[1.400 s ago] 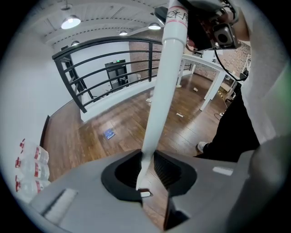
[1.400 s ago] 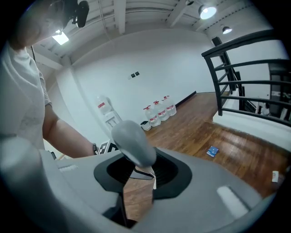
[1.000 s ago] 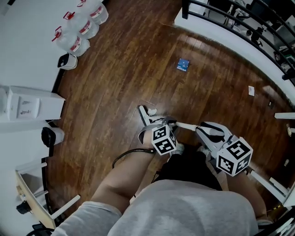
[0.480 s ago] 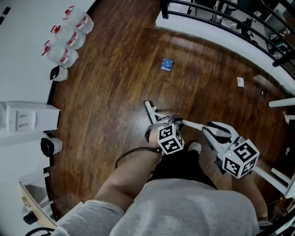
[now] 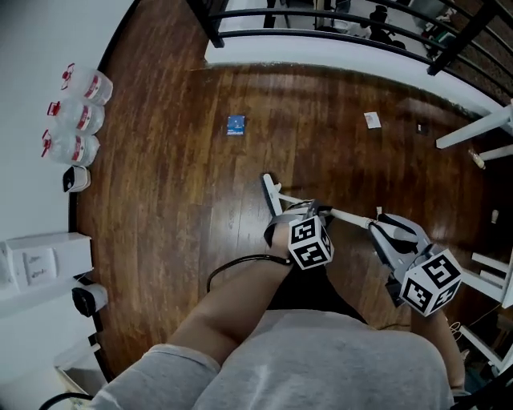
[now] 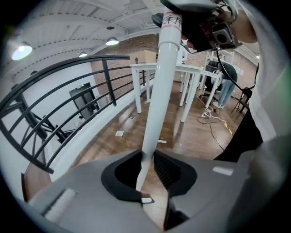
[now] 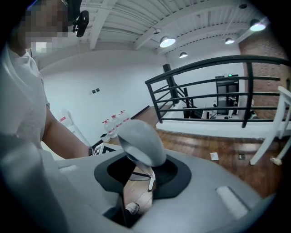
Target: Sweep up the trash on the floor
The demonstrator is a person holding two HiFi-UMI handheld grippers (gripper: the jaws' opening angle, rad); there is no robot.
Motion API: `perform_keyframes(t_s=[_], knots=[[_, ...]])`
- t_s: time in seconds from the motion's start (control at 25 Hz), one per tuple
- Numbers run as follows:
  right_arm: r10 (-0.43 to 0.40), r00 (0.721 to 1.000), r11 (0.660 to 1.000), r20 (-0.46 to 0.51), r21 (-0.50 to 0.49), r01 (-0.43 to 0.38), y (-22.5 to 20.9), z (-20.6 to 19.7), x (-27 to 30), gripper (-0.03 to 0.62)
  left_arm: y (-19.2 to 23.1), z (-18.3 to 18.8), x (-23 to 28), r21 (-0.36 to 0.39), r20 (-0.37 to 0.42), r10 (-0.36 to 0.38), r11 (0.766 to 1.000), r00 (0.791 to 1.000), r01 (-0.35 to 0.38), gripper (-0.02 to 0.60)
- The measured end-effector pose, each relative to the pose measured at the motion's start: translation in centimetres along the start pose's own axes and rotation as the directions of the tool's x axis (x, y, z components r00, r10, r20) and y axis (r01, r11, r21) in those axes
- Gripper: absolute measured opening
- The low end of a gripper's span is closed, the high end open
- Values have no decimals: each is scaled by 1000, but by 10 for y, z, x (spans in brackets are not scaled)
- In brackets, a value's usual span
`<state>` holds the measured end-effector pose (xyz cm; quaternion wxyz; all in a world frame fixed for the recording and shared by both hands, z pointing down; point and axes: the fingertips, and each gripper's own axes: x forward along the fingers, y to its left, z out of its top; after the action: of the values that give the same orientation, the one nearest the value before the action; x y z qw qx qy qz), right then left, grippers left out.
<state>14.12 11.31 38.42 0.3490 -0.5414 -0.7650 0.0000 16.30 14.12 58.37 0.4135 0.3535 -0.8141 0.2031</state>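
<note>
As the head view looks steeply down, the dark wooden floor (image 5: pixel 176 224) lies wide and open ahead of the person and to the left. It is bounded by a black railing (image 5: pixel 321 16) along its far edge, a white wall with three water jugs (image 5: pixel 76 120) along its left edge, and white table legs (image 5: pixel 473 130) at its right edge. A blue piece of trash (image 5: pixel 235 124) lies toward the far edge. A white scrap (image 5: pixel 372 120) and a small dark bit (image 5: pixel 418 126) lie farther right by the railing's base, all well apart from both tools. The left gripper (image 5: pixel 295 211) is held out low on a forward-reaching forearm, and the right gripper (image 5: pixel 390 230) sits near it to the right. The white broom pole (image 5: pixel 346 216) runs between them and slants on toward the floor ahead. Through the left gripper view, the jaws are clenched on that pole, which rises to the right gripper overhead. The railing curves along the left and white tables stand beyond, with open floor between them. Through the right gripper view, the jaws are grasping the pole's grey end grip (image 7: pixel 138 141). Past it the floor runs clear to the railing, with the jugs by the wall at the left.
</note>
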Motion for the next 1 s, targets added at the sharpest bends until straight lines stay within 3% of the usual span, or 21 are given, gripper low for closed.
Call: perform_keyframes(t_s=[0.28,0.6,0.76,1.0], knots=[[-198,979,972,54,142,188,-80,-18,-88,104,-40,98,64,179,23,-126,976,992,120,66],[-324,942,933,90,196,302,-128,-27,-163,105,-84,176,102,287,68,-239,934,969,211,65],[-331,938,929,104,209,305,-139,-29,-178,106,-92,190,110,315,59,-254,923,965,224,64],[-247,961,963,126,142,229,-136,-9,-171,108,-77,193,100,291,68,-210,939,975,182,63]])
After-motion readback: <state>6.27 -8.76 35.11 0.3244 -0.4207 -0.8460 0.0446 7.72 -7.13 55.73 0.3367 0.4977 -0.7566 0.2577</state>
